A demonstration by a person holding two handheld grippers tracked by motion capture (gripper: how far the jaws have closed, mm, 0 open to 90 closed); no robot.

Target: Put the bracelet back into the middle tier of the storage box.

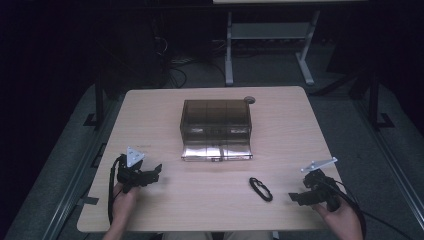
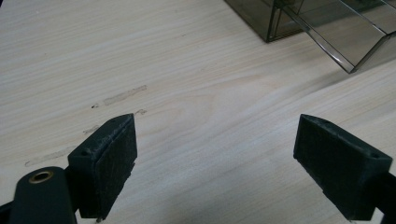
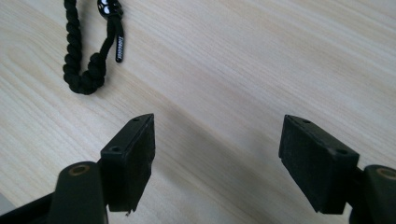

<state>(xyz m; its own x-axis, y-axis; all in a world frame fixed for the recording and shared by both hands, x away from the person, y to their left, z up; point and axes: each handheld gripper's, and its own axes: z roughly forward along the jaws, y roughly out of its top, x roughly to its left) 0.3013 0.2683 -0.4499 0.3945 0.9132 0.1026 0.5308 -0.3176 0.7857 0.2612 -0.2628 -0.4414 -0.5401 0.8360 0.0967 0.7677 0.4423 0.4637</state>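
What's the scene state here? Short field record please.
surface: wooden table
box: smoky clear plastic organizer, table centre, with compartments
cord: black braided loop, lying free in front of the box, toward the right
left tool: open, holds nothing, near left edge
right tool: open, holds nothing, right of the loop

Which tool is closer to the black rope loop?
The right tool. The rope loop lies just left of it, while the left tool sits far across the table.
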